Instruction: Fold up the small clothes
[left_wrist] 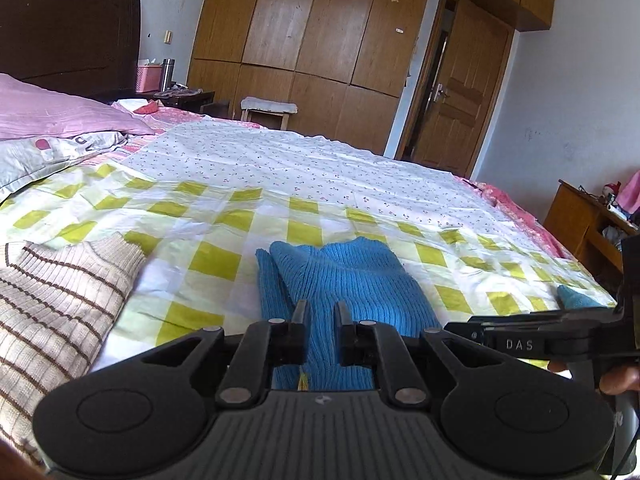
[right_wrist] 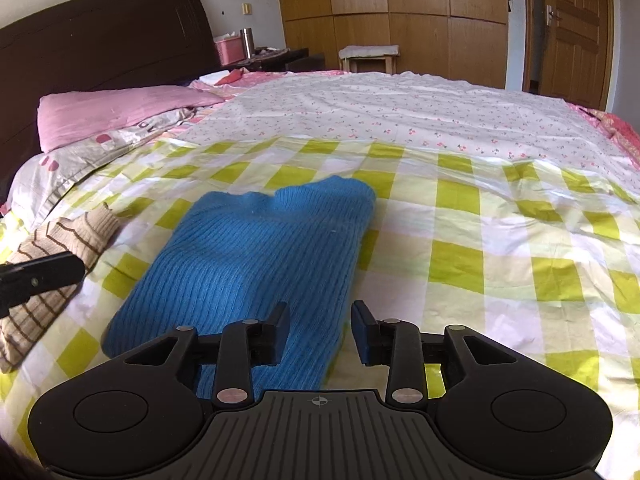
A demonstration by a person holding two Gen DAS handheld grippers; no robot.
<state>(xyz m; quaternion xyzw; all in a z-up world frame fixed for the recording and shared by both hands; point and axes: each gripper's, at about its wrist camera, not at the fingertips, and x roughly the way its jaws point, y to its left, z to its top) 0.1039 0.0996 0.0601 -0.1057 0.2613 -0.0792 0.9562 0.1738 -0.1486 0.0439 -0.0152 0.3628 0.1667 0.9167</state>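
A blue ribbed knit sweater (right_wrist: 256, 256) lies folded lengthwise on the green-and-white checked sheet (right_wrist: 500, 248). In the left wrist view the sweater (left_wrist: 344, 276) bunches up between my left gripper's fingers, and the left gripper (left_wrist: 321, 310) is shut on its near end. My right gripper (right_wrist: 320, 314) is open, its jaws standing over the sweater's near right edge without pinching it. The right gripper also shows from the side in the left wrist view (left_wrist: 532, 330). The left gripper's tip shows at the left edge of the right wrist view (right_wrist: 40, 276).
A beige sweater with brown stripes (left_wrist: 52, 300) lies to the left, also in the right wrist view (right_wrist: 56, 256). Pink pillows (right_wrist: 120, 114) and a dark headboard (right_wrist: 100, 36) are at far left. A floral sheet (right_wrist: 380, 112) covers the far bed. Wardrobe, door and stool stand behind.
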